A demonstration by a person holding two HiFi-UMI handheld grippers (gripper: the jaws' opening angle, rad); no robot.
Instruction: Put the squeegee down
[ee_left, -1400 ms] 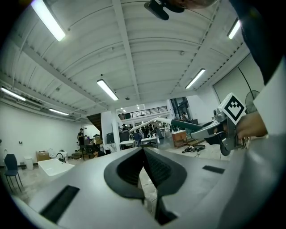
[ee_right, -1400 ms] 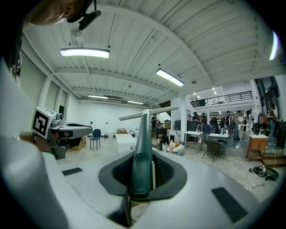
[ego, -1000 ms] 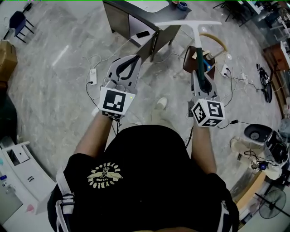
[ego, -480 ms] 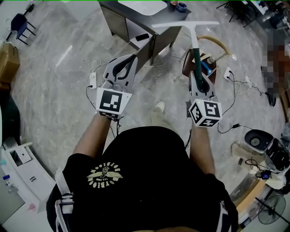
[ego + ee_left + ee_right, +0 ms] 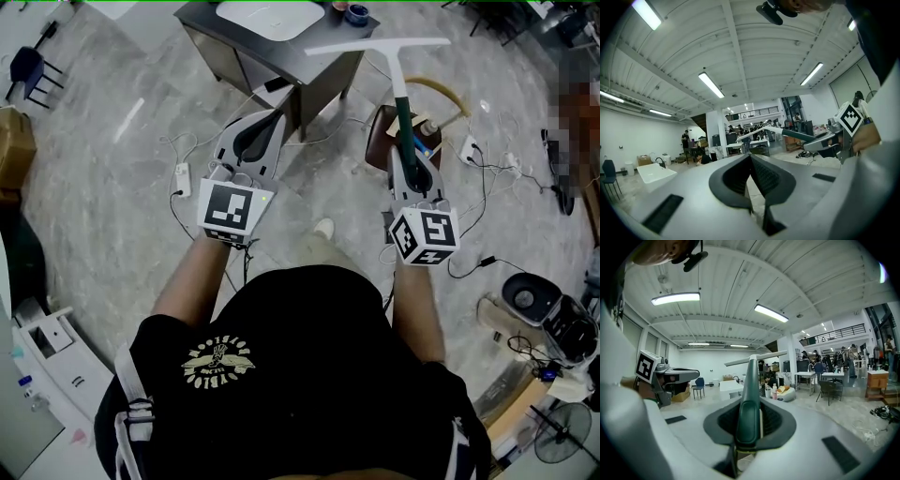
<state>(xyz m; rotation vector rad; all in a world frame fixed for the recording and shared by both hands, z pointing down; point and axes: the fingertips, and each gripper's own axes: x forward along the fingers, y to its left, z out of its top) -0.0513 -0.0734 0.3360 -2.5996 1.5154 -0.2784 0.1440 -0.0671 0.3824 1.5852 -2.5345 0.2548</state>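
Note:
The squeegee (image 5: 401, 111) has a dark green handle and a long white blade (image 5: 375, 44) lying crosswise at its far end. My right gripper (image 5: 409, 155) is shut on the handle and holds it out ahead, above the floor. The right gripper view shows the handle (image 5: 749, 380) clamped between the pads, with the blade (image 5: 754, 358) beyond. My left gripper (image 5: 276, 117) is held level to the left, shut with nothing in it; its pads meet at the tip (image 5: 750, 157). From the left gripper view the squeegee (image 5: 797, 136) shows off to the right.
A grey table (image 5: 211, 21) stands ahead at the top, bearing a white basin (image 5: 279, 17) and small bowls (image 5: 356, 13). A brown stool (image 5: 379, 141) is under the squeegee. Cables (image 5: 487, 178) and a power strip (image 5: 181, 178) lie on the marble floor. A white cabinet (image 5: 37, 356) is at lower left.
Both grippers and the person have moved forward towards the grey table, which now shows more fully. The right gripper's hold on the squeegee is unchanged, and the left stays shut.

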